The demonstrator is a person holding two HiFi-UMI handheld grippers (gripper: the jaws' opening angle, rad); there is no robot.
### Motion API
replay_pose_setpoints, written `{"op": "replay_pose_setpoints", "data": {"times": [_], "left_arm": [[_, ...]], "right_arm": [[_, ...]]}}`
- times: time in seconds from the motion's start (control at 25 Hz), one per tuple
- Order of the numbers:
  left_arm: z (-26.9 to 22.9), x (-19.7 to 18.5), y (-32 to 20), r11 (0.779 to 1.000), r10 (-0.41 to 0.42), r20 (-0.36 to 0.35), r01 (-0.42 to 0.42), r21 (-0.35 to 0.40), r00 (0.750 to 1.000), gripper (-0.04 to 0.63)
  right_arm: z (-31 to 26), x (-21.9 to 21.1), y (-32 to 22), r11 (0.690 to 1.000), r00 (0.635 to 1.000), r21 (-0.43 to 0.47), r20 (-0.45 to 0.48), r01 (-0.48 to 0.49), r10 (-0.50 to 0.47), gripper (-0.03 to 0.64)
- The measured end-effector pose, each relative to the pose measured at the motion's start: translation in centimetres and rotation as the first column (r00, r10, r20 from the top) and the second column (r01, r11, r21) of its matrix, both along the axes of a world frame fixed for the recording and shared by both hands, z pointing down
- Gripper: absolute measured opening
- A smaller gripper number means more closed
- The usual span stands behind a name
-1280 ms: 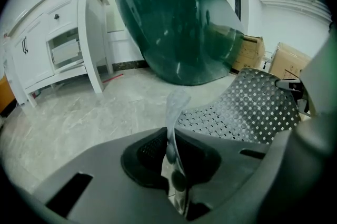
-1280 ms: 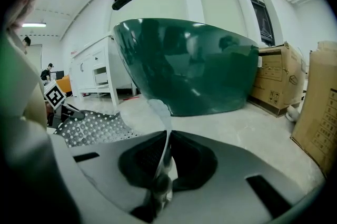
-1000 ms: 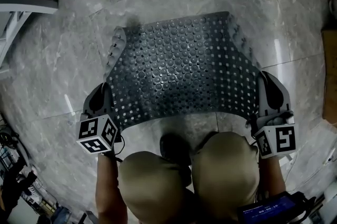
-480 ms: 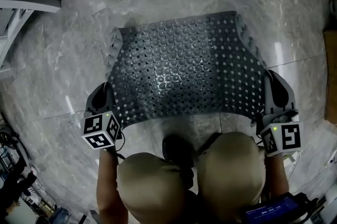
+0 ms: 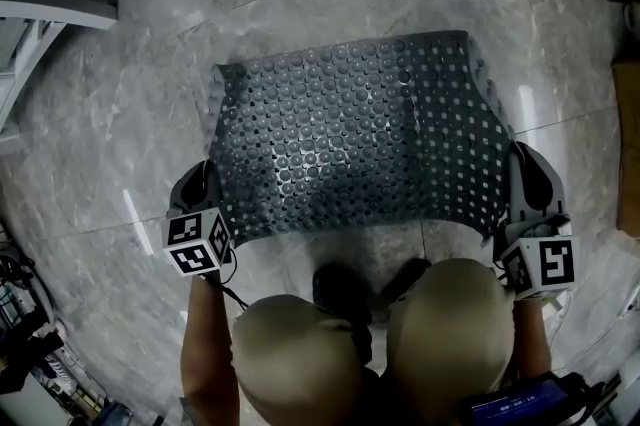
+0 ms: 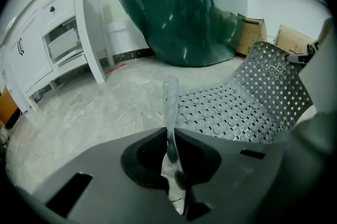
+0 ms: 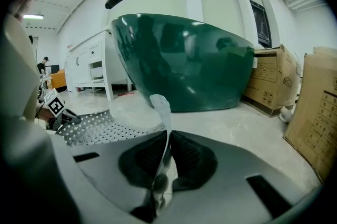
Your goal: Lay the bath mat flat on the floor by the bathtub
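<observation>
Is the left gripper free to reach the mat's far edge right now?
Probably not: the left gripper is shut on the near left corner of the mat, and it would have to let go first.

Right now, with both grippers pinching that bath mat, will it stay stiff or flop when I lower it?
Probably floppy: the bath mat sags between the left gripper and right gripper, edges curling. Its holes and bumps suggest rubbery grip, so it likely won't slide much.
</observation>
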State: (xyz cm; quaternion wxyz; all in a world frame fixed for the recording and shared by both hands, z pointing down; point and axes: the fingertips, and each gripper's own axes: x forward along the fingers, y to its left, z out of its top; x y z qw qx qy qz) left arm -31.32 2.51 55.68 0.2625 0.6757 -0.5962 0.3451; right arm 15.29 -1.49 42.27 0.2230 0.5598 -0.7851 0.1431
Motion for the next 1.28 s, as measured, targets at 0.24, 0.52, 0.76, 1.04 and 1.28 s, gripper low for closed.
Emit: {"op": "replay_pose_setpoints", "data": {"times": [0.24, 0.52, 0.76, 1.04, 1.28], "left_arm": [[1.3, -0.8, 0.1, 1.0, 0.007, 0.017, -0.007, -0.031, 1.0, 0.038], [2.8, -1.7, 0.4, 0.999, 0.002, 0.02, -0.001, -0.046, 1.0, 0.038], [3.9, -2.3, 0.6, 0.998, -0.019, 0.034, 0.021, -0.056, 0.999, 0.04], [5.0, -3.0, 0.7, 0.998, -0.038, 0.03, 0.039, -0.049, 0.999, 0.041], [3.1, -3.7, 1.1, 0.996, -0.088, -0.02, 0.088, 0.009, 0.996, 0.181]], "right_arm": [[0.0, -0.3, -0.1, 1.0, 1.0, -0.009, -0.007, 0.003, -0.003, 0.028], [0.1, -0.4, -0.1, 1.0, 1.0, -0.018, -0.018, 0.008, -0.008, 0.028], [0.4, -0.2, -0.1, 1.0, 1.0, -0.026, -0.009, 0.007, -0.007, 0.028], [0.3, -0.6, -0.1, 0.999, 1.0, -0.034, -0.015, 0.027, -0.027, 0.028], [0.5, -0.8, -0.1, 0.999, 0.999, -0.031, -0.004, 0.032, -0.032, 0.028]]}}
